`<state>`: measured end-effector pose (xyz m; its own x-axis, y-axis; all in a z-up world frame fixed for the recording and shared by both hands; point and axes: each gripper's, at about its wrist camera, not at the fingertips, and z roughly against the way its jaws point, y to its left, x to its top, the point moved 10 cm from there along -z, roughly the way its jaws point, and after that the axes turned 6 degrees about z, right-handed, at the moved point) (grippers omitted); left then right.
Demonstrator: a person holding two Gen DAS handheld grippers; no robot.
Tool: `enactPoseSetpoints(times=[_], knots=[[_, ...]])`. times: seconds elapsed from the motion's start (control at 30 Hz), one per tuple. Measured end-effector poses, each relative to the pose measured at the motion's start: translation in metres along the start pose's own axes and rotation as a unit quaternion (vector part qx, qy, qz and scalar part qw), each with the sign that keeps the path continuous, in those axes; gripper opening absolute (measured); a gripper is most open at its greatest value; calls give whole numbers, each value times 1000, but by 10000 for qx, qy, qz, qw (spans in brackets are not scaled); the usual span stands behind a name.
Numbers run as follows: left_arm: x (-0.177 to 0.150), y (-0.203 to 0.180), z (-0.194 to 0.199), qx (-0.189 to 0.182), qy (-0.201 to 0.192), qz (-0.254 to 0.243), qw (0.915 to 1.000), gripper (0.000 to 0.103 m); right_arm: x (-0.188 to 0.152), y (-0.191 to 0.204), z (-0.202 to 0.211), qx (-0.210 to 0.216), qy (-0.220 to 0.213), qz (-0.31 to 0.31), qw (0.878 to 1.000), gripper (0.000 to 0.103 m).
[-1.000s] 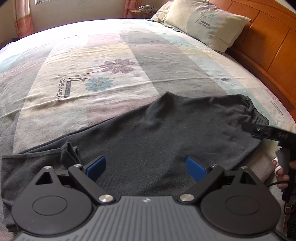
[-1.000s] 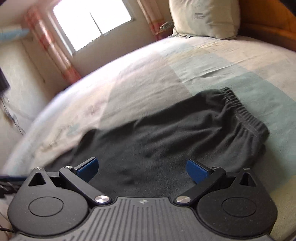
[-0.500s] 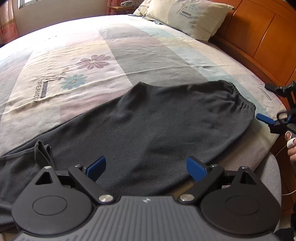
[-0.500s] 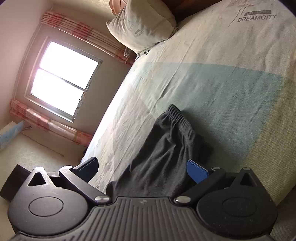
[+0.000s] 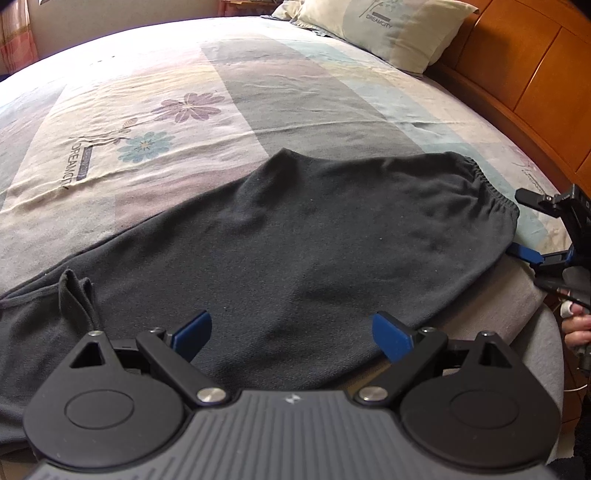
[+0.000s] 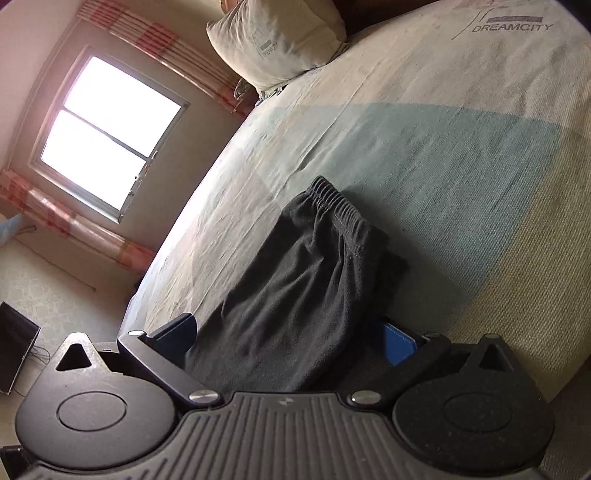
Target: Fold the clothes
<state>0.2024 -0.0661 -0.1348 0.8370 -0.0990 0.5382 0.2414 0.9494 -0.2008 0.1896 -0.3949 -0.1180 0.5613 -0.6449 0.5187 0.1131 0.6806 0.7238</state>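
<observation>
A pair of dark grey trousers (image 5: 295,243) lies flat along the near edge of the bed (image 5: 258,92), legs running off to the left and the gathered waistband (image 5: 487,184) at the right end. On the left part of the cloth a small fold (image 5: 75,291) stands up in a ridge. The left gripper (image 5: 291,332) hovers over the middle of the trousers near the bed's edge, its blue fingers (image 5: 192,330) spread wide with nothing between them.

Further right, the right gripper (image 6: 288,338) is at the waistband end (turned on its side, so the bed looks tilted in its own view). Its fingers are spread too, and the trouser cloth sits in the gap between them; one blue finger (image 6: 399,341) lies just beside the cloth's edge, but whether it touches cannot be told. A hand (image 5: 576,325) shows at the far right edge. A pillow (image 5: 384,29) rests at the far right against the wooden headboard (image 5: 524,74).
</observation>
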Motion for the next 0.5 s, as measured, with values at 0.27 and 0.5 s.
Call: enactPoseSetpoints(times=[0.27,0.5], knots=[[1,-18,-9,-275,119,-258,9992,94,14,-15,17,-72,-295,-383,9988,103],[17,-77,-27,-986,20,-749,9923,94,13,-28,25,49,-373,-540,9978,103]])
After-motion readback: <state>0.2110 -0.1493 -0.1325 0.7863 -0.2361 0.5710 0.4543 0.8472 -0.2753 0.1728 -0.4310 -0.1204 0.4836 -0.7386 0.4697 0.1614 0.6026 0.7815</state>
